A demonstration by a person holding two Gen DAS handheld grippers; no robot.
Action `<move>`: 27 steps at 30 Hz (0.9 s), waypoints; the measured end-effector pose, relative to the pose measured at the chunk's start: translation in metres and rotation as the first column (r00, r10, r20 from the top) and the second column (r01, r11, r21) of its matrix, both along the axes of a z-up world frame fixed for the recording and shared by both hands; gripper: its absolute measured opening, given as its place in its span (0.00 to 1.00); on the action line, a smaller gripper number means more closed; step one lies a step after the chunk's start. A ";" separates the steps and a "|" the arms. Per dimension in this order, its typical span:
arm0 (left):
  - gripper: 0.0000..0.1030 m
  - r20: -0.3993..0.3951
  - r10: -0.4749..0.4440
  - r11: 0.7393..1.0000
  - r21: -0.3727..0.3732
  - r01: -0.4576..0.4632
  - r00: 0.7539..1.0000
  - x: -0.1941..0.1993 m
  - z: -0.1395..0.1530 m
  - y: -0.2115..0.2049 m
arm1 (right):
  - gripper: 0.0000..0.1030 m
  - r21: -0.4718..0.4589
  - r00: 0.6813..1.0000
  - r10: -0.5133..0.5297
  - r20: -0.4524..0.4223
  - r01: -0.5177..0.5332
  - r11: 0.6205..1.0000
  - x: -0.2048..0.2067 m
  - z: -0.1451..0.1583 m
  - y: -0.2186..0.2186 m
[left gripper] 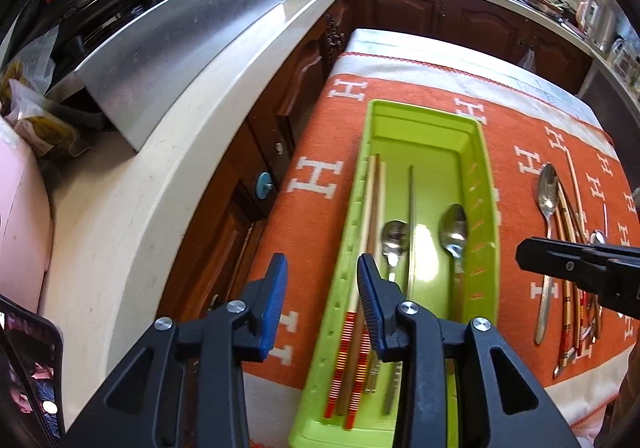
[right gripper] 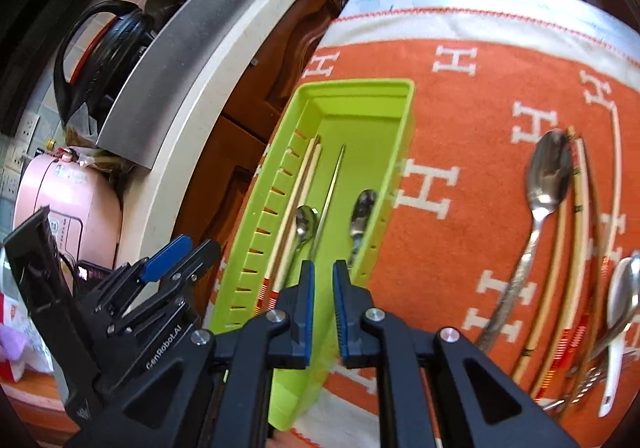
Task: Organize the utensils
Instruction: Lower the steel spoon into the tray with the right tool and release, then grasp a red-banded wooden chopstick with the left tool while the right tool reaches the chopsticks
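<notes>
A lime green utensil tray lies on an orange cloth. It holds a pair of wooden chopsticks, a metal chopstick and two metal spoons. Loose spoons and chopsticks lie on the cloth to the right. My left gripper is open and empty over the tray's left rim. My right gripper hovers empty above the tray's near end, its jaws a narrow gap apart.
The orange cloth covers a small table. A white countertop with a steel panel and a pink appliance runs along the left. Dark wooden cabinets stand behind.
</notes>
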State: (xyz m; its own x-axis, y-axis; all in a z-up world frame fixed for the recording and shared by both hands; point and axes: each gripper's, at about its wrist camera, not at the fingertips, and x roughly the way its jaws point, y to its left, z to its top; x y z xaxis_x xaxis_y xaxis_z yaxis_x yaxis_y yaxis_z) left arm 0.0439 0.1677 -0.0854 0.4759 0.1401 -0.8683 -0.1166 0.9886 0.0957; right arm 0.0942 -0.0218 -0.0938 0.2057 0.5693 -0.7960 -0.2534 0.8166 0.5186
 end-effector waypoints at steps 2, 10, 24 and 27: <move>0.33 0.001 -0.025 1.000 -0.010 0.025 1.000 0.000 0.002 -0.010 | 0.10 -0.022 0.999 -0.004 0.032 0.004 1.000 -0.004 0.004 -0.011; 0.34 -0.001 -0.151 0.987 -0.063 0.150 0.989 0.006 0.010 -0.061 | 0.10 -0.102 0.986 -0.059 0.153 0.075 0.992 -0.015 0.018 -0.069; 0.34 -0.037 -0.370 0.905 -0.241 0.351 0.928 0.035 0.000 -0.169 | 0.10 -0.089 0.960 -0.216 0.178 0.235 0.968 -0.006 0.011 -0.167; 0.34 -0.073 -0.393 0.888 -0.287 0.358 0.917 0.041 -0.016 -0.186 | 0.10 -0.079 0.961 -0.222 0.164 0.237 0.968 -0.004 0.002 -0.174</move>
